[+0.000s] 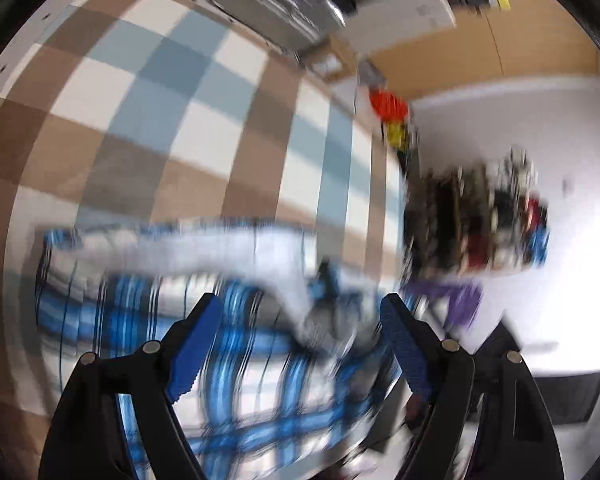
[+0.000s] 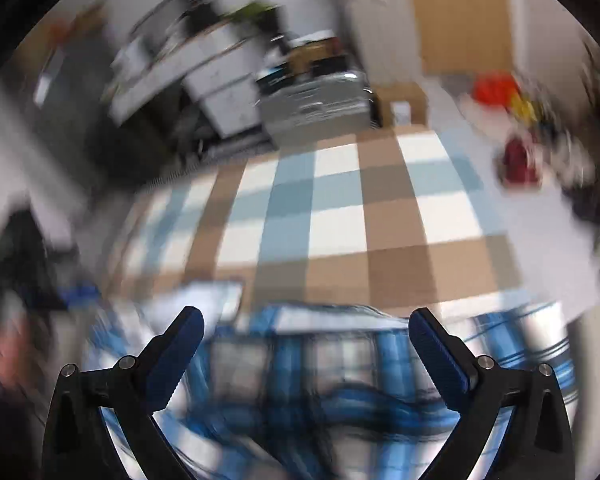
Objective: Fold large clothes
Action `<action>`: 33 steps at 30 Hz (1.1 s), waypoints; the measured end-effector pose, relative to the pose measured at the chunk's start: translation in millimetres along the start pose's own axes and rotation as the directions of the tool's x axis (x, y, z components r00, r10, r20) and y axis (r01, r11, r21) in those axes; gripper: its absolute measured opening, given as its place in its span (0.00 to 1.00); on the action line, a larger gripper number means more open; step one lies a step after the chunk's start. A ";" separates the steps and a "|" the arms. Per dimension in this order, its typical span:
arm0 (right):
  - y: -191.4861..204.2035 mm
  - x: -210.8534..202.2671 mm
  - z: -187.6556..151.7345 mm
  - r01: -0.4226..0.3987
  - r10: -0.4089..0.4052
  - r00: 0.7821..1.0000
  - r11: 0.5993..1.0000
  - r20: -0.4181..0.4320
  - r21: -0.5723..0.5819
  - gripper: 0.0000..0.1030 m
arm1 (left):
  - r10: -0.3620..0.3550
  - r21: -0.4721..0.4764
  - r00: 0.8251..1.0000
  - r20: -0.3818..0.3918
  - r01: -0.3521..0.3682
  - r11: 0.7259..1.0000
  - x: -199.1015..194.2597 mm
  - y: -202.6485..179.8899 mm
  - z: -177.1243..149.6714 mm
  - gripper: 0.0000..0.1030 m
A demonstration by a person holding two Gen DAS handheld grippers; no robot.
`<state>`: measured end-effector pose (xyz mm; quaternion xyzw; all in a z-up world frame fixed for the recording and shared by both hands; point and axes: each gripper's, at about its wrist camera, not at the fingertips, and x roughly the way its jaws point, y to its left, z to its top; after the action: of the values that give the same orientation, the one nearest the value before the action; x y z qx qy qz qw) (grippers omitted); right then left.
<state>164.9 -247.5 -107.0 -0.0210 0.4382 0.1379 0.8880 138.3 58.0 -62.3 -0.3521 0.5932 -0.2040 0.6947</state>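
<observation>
A blue, white and black plaid shirt [image 1: 204, 320] lies on a checked brown, blue and white cloth [image 1: 188, 120]. Both views are blurred by motion. My left gripper [image 1: 300, 304] is open, its blue-padded fingers [image 1: 198, 344] spread above the shirt, with nothing between them. In the right wrist view the same shirt [image 2: 320, 368] fills the bottom of the frame. My right gripper [image 2: 306, 318] is open and empty just above the shirt's far edge, with the checked cloth [image 2: 340, 220] beyond.
A heap of dark and mixed clothes [image 1: 476, 220] lies on the white surface to the right, with a purple piece [image 1: 456, 300] below it. Red and yellow items [image 2: 496, 88], boxes and a grey case [image 2: 316, 100] stand beyond the cloth.
</observation>
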 end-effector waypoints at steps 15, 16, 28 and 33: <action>-93.5 74.4 -26.2 0.172 -0.168 0.943 0.985 -0.286 -0.011 0.66 | 0.242 0.156 0.959 -0.145 -0.219 0.963 48.5 19.8 -35.1 0.76; -93.7 71.8 -23.9 0.174 -0.170 0.947 0.985 -0.271 -0.011 0.40 | 0.240 0.150 0.960 -0.142 -0.218 0.964 50.6 21.6 -33.3 0.76; -142.6 21.4 -8.8 0.426 -0.433 0.902 0.892 0.010 0.147 0.06 | 0.222 0.163 0.969 -0.107 -0.203 0.966 25.7 33.1 -40.7 0.76; -139.9 -25.3 -7.3 0.203 -0.225 0.970 0.958 0.096 0.200 0.94 | 0.237 0.163 0.967 -0.095 -0.219 0.962 3.6 32.0 -59.2 0.76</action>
<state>181.4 -388.8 -103.3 0.0243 0.3912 -0.0004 0.9200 77.4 62.3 -90.9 -0.2156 0.6510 -0.1864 0.7035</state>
